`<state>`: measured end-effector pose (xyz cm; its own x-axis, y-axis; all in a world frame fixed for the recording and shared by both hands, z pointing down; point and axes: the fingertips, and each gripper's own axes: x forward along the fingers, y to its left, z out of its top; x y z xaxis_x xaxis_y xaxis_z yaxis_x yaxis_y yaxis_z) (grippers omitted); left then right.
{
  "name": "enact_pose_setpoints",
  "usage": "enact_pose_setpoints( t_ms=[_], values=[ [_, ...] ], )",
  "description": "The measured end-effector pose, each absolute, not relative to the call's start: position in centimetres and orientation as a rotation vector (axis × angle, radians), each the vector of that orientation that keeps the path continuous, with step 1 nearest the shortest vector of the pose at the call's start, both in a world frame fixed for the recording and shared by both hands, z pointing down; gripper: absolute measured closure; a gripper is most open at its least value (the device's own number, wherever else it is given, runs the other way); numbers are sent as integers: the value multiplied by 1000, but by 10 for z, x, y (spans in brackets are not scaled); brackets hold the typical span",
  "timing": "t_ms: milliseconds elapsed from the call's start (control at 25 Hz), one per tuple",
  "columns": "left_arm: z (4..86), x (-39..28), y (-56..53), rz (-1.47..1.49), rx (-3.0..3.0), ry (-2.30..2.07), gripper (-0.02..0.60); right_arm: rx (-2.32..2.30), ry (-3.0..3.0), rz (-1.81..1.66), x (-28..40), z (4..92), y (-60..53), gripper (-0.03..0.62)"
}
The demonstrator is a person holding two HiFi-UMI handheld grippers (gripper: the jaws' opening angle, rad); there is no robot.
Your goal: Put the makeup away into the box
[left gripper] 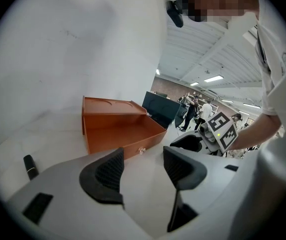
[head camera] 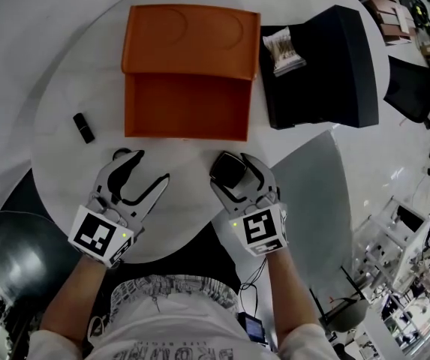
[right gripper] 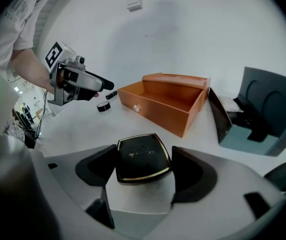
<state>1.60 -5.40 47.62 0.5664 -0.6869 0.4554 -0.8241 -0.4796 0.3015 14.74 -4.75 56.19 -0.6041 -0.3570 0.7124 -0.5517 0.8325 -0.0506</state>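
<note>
one orange box (head camera: 188,70), one black compact (right gripper: 142,158), one lipstick tube (head camera: 84,127), one small round pot (right gripper: 102,106), one dark case (head camera: 327,66), two grippers: left gripper (head camera: 151,168), right gripper (head camera: 233,167).

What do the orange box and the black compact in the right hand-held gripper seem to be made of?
Orange box: probably rigid card or faux leather, matte; even colour, sharp edges, but I cannot tell which. Black compact, held by the right hand-held gripper: likely glossy plastic, as it reflects light, with a thin gold-coloured rim.

An open orange box (head camera: 188,73) is set on a round white table (head camera: 184,163), flanked by a black case (head camera: 327,73) and a small black tube (head camera: 84,128). A round black jar (right gripper: 102,106) is placed nearby.
</note>
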Motion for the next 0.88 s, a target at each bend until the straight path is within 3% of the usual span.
enact_pose_setpoints(
  t_ms=[880],
  values=[
    [427, -13, -52, 286, 2367, -1297, 325, 696, -2352, 213, 114, 490, -69, 233]
  ],
)
